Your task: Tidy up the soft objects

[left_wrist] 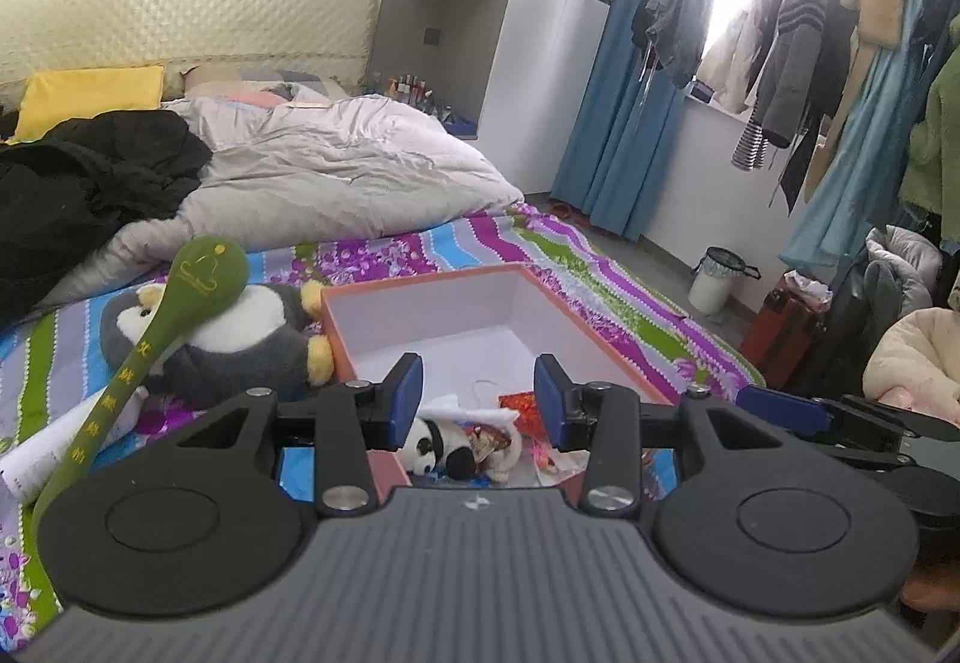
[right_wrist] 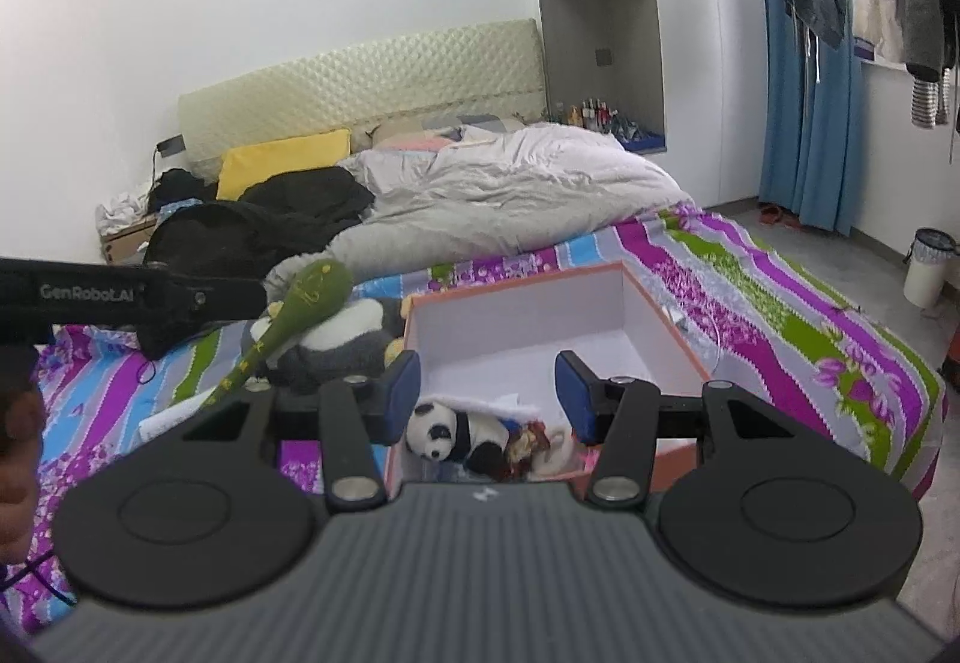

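An orange box point(left_wrist: 420, 315) point(right_wrist: 516, 321) with a white inside lies open on the striped bedsheet. In its near end lies a small panda plush point(left_wrist: 429, 447) point(right_wrist: 447, 432) among a few small trinkets. Left of the box a grey penguin plush point(left_wrist: 240, 345) point(right_wrist: 342, 345) lies on the sheet, with a long green plush stick point(left_wrist: 207, 273) point(right_wrist: 312, 291) resting across it. My left gripper point(left_wrist: 477, 399) hovers over the box's near end, open, nothing between its blue pads. My right gripper point(right_wrist: 489, 393) hovers beside it over the same spot, also open and empty.
A rumpled grey duvet point(left_wrist: 336, 165), black clothing point(left_wrist: 78, 195) and a yellow pillow point(left_wrist: 90, 93) fill the far bed. White paper point(left_wrist: 42, 453) lies at the near left. Right of the bed are a white bin point(left_wrist: 717, 279), blue curtains point(left_wrist: 624, 123) and hanging clothes point(left_wrist: 798, 63).
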Motion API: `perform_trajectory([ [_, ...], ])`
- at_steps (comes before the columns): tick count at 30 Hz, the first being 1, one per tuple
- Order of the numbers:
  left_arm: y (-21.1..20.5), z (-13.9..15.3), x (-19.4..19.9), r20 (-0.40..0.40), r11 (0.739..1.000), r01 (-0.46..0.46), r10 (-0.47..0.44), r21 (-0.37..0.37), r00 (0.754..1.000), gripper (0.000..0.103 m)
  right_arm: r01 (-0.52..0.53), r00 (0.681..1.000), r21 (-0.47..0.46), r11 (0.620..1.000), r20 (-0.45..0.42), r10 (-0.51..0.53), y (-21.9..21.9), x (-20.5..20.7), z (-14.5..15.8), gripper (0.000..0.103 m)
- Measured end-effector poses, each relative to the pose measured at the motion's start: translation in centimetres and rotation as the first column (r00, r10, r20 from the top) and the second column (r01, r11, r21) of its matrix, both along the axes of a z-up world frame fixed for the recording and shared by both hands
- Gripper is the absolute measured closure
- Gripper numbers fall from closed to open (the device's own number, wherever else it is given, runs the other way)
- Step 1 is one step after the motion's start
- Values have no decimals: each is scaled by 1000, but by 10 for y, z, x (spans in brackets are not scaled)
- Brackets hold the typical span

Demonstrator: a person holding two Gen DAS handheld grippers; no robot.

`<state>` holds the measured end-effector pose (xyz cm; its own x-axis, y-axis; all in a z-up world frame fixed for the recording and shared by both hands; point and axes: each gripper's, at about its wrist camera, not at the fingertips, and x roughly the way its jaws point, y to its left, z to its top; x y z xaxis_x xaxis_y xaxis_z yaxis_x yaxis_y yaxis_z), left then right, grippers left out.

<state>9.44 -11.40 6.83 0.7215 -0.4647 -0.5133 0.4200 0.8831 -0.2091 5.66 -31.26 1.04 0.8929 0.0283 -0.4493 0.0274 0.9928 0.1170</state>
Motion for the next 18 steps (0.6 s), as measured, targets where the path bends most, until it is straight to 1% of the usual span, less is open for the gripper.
perform_trajectory([
  [2, 1, -4, -1, -8, 1000, -4, 4, 0, 1000, 56, 7, 1000, 6, 1000, -2, -7, 1, -1, -2, 50],
  [6, 3, -15, -2, -33, 1000, -6, 7, 9, 999, 56, 15, 1000, -16, 1000, -8, -16, 6, -3, -8, 50],
  [12, 6, -32, -3, -63, 1000, -11, 13, 26, 998, 56, 24, 999, -20, 1000, -33, -25, 9, -9, -20, 50],
  [18, 8, -41, -3, -77, 999, -13, 16, 43, 997, 56, 34, 998, -19, 999, -56, -35, 12, -13, -29, 50],
])
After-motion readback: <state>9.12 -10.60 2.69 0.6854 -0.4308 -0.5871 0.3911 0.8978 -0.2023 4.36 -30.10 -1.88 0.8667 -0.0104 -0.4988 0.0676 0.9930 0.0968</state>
